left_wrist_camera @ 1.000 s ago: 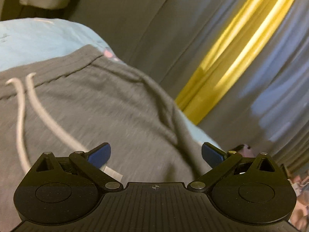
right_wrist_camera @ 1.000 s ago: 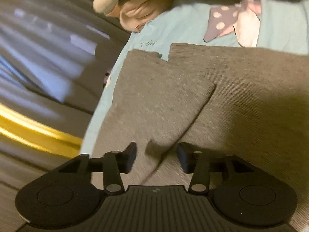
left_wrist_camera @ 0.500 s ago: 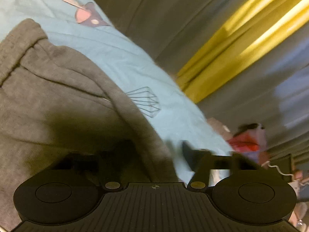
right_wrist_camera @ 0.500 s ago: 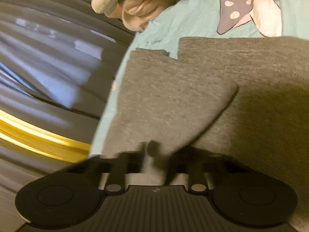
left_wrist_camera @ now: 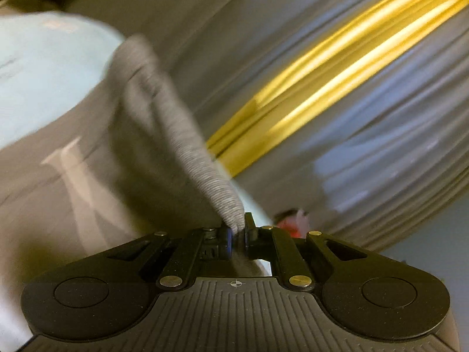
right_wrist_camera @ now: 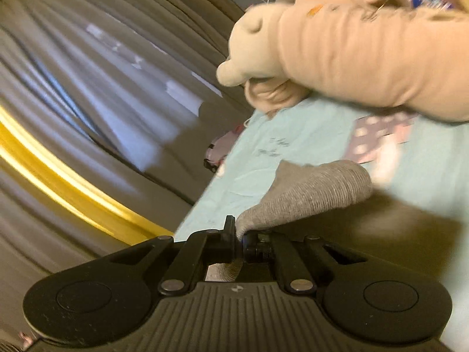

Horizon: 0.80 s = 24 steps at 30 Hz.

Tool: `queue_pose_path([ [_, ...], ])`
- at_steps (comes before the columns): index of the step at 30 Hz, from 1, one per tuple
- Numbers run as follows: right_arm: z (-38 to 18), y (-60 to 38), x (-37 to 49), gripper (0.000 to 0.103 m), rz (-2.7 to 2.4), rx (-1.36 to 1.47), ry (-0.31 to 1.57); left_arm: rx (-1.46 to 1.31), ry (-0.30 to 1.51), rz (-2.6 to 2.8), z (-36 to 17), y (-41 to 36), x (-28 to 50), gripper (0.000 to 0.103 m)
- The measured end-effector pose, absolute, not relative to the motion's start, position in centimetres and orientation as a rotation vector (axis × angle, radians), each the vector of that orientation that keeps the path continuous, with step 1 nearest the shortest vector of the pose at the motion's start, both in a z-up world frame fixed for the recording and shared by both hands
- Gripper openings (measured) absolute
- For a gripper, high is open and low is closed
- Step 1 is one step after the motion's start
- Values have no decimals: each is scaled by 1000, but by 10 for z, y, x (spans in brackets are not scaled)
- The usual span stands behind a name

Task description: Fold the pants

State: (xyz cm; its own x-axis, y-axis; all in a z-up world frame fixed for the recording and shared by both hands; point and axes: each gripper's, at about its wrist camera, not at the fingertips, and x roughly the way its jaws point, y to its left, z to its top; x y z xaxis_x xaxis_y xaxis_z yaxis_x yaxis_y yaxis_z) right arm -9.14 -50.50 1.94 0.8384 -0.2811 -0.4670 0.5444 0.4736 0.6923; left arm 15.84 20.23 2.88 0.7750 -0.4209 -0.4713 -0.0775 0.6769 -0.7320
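The grey pants (left_wrist_camera: pixel 152 135) lie on a light blue bed sheet (left_wrist_camera: pixel 44 67). My left gripper (left_wrist_camera: pixel 238 234) is shut on the ribbed waistband edge and holds it lifted, so the fabric rises in a ridge. A white drawstring (left_wrist_camera: pixel 76 182) shows on the pants at the left. In the right wrist view, my right gripper (right_wrist_camera: pixel 239 240) is shut on the grey pants (right_wrist_camera: pixel 310 187) at a leg end and lifts that fabric off the blue sheet (right_wrist_camera: pixel 293 152).
Grey curtains with a yellow stripe (left_wrist_camera: pixel 337 67) hang beyond the bed edge. A beige plush toy (right_wrist_camera: pixel 351 47) lies at the far side of the sheet. A pink and red item (left_wrist_camera: pixel 290 220) lies beside the bed.
Both grippers have closed on the pants, the left on the waistband and the right on the leg end. Both have lifted the fabric off the sheet.
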Motion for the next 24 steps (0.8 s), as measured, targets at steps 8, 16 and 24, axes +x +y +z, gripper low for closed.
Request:
queue_pose_path([
  [8,-61,-506,-133,10,-672,1007,572,-756,853,10,-61,227,85,22],
  [16,-68,-509,-114,39,-629,1064,507,-738,747,185,-47,253,117,79],
  [24,-33,-498,-115,5,-652,902,481,-835,712,159,-36,276,123,12],
])
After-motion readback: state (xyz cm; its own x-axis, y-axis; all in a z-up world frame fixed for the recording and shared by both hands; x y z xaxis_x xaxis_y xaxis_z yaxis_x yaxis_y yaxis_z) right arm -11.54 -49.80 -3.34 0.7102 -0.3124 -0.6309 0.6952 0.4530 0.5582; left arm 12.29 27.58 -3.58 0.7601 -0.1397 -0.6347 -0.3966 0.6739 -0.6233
